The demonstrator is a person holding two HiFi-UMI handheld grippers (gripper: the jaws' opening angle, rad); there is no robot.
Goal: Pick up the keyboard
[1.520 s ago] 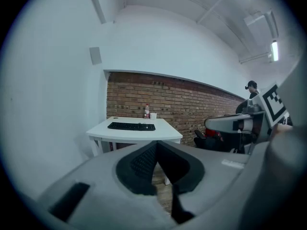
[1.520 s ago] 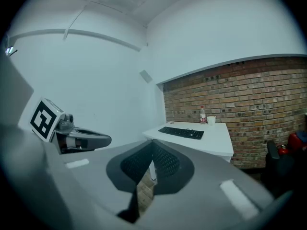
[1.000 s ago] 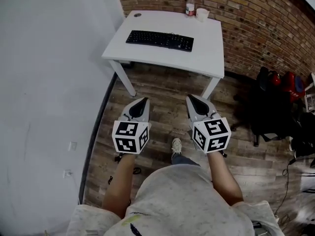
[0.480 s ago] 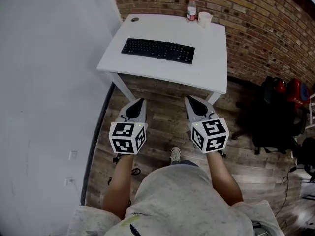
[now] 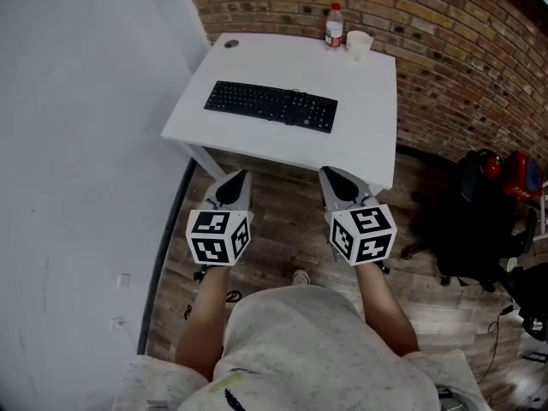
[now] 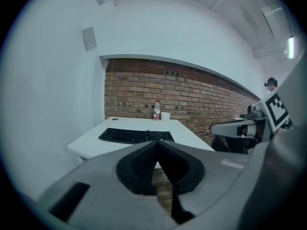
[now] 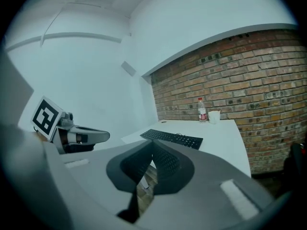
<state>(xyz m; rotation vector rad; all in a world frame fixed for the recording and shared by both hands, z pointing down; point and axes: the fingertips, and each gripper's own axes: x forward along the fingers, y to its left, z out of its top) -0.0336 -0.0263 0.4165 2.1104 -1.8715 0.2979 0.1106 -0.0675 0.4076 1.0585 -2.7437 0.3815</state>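
Observation:
A black keyboard [image 5: 271, 105] lies flat on a white table [image 5: 368, 135], toward its left front; it also shows in the left gripper view [image 6: 135, 135] and the right gripper view [image 7: 171, 138]. My left gripper [image 5: 241, 175] and right gripper [image 5: 326, 172] hang side by side above the wooden floor, just short of the table's front edge. Both are shut with nothing between their jaws, and both point toward the table.
A water bottle [image 5: 334, 26] and a white cup [image 5: 358, 44] stand at the table's far edge by the brick wall [image 5: 445, 50]. A small dark disc [image 5: 230, 44] lies at the far left corner. A white wall runs on the left; a black chair and bags [image 5: 479, 212] stand to the right.
The table and keyboard have come closer and lower in the head view as I walk toward them. Both grippers have stayed shut and level with each other.

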